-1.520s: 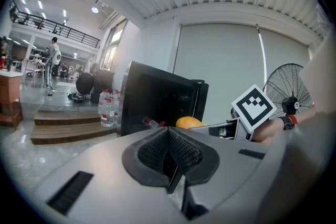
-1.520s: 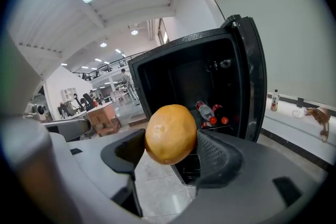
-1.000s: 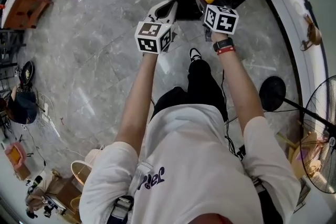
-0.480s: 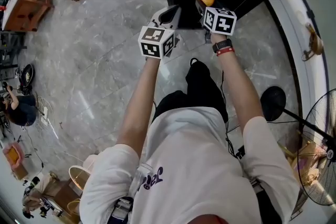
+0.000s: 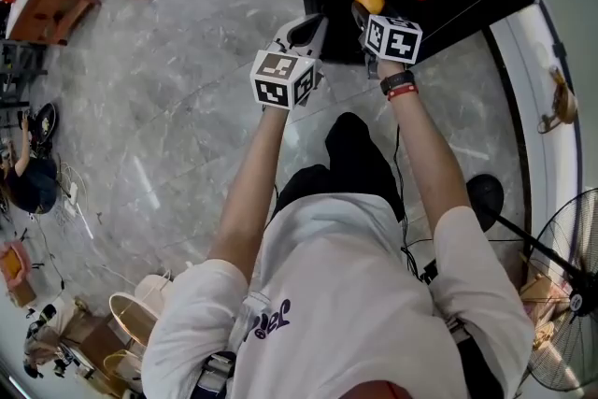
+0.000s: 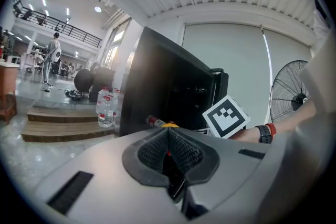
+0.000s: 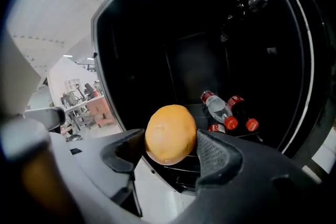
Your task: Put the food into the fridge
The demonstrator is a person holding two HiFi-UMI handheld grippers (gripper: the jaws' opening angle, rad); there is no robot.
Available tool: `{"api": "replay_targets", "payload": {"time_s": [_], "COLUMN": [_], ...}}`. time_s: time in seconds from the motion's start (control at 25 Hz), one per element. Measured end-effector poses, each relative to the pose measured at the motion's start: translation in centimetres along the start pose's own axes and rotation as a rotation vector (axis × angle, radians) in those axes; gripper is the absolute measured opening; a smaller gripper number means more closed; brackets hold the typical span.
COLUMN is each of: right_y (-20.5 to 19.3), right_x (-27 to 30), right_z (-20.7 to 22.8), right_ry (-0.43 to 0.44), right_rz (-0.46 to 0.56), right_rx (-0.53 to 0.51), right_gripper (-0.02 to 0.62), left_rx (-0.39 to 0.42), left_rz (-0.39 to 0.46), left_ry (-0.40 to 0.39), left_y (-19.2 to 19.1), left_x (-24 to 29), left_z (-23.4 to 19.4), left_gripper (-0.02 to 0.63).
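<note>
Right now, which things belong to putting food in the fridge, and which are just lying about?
Job: orange in the right gripper; open black fridge.
Lying about: fan; water bottles near the steps.

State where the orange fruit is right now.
In the right gripper view, the orange fruit sits clamped in the right gripper, in front of the open black fridge, with bottles lying on its shelf beyond.

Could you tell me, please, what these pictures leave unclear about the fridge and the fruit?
- Right gripper view: the fridge is too dark inside; nothing is readable beyond the bottles.
- Head view: the fridge is cut off by the top edge.
- Bottle labels: too small in every view.
- Left gripper view: the orange fruit is mostly hidden behind the shut jaws of the left gripper.
</note>
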State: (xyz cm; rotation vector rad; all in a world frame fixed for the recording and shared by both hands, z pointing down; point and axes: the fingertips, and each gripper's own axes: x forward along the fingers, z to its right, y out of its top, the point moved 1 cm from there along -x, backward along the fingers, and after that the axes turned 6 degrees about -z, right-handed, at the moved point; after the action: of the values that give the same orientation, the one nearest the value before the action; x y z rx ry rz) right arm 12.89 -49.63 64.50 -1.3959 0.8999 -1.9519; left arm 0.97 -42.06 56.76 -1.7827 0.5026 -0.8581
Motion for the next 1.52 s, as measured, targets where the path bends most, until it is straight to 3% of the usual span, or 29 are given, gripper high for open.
{"api": "replay_targets", "payload": {"time_s": [0.88,1.52], "right_y": [2.7,2.7], "right_x": [8.0,14.2], "right_z": [2.8,3.6], "right_ry": [-0.025,-0.059], "right_rz": [0.042,-0.007], "right_rx": [-0.097,-0.108], "right_gripper": [0.318,0.318], "left_rx": [-0.018,-0.032], "left_rz": [0.022,0.029], "left_ry": [0.025,0.072], "left_y": [-1.7,-2.2], "left_x": [2.2,1.5], "left_z": [-1.8,-4.7], "left_gripper": [0.018,0.018]}}
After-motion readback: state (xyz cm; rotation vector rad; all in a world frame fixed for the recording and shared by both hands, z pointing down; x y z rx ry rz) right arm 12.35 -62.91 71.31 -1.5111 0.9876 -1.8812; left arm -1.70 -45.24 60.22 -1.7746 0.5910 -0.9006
